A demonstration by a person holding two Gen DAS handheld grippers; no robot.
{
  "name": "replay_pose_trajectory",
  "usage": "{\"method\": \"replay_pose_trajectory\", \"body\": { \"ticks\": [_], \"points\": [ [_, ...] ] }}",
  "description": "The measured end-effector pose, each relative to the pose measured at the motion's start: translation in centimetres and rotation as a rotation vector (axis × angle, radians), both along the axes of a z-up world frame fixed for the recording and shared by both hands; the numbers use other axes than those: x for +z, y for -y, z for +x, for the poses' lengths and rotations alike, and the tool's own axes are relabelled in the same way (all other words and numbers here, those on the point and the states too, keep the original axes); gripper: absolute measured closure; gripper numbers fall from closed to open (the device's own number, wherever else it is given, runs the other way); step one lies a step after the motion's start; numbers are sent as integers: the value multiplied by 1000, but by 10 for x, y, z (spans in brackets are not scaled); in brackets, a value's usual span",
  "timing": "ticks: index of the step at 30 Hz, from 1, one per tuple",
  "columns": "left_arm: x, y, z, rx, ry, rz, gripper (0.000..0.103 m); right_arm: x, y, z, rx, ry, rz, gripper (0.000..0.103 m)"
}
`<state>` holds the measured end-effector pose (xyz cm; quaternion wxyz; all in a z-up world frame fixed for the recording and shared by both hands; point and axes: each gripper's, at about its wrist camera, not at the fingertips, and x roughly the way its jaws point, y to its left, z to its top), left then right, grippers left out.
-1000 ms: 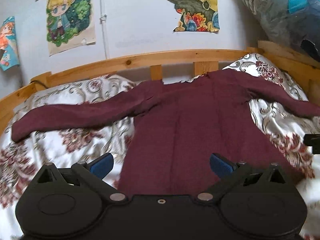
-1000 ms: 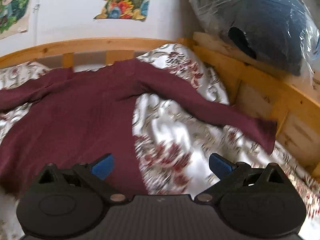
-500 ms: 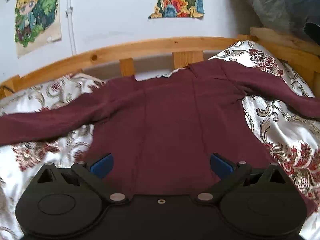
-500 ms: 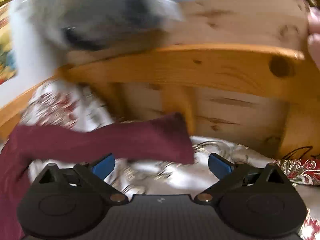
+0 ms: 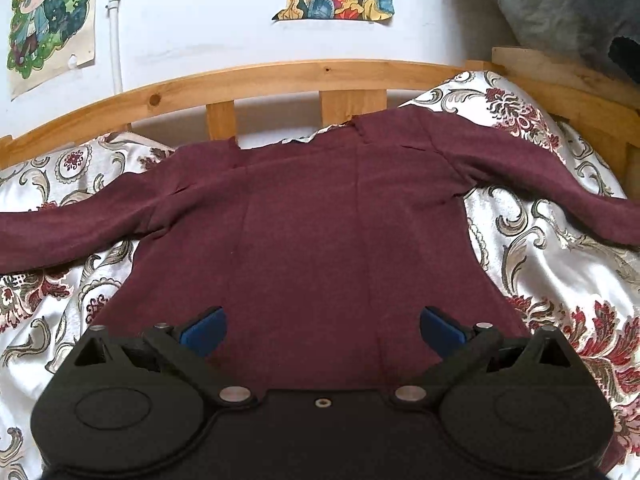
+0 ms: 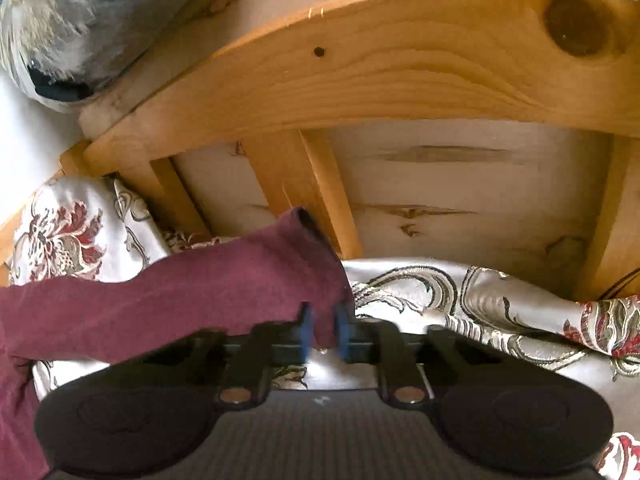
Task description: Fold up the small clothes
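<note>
A maroon long-sleeved top (image 5: 312, 232) lies flat on a floral bedspread (image 5: 560, 280), neck toward the headboard, both sleeves spread out sideways. My left gripper (image 5: 322, 326) is open and empty, hovering over the lower middle of the top. In the right wrist view, my right gripper (image 6: 324, 328) is shut on the cuff end of the top's right sleeve (image 6: 180, 304), close to the wooden bed frame (image 6: 400, 72). The rest of the top is out of that view.
A wooden slatted headboard (image 5: 280, 76) runs behind the top, with posters on the white wall (image 5: 200, 12). A plastic-wrapped dark bundle (image 5: 568, 4) sits on the frame at the right, also in the right wrist view (image 6: 60, 32). The bedspread (image 6: 480, 300) reaches the frame.
My right gripper swung right to the sleeve's end and closed on the cuff. My left gripper shifted slightly over the top's body and stayed open.
</note>
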<state>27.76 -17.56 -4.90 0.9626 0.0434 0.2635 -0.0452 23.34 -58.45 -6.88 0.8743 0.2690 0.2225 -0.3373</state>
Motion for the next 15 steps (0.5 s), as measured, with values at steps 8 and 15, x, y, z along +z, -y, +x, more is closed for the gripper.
{"method": "replay_pose_trajectory", "body": {
  "ticks": [8, 15],
  "points": [
    [18, -15, -3, 32, 19, -5, 1, 37, -43, -3, 74, 135, -179, 98],
    [36, -52, 5, 128, -4, -50, 1, 91, -168, 38, 475, 225, -514, 98]
  ]
}}
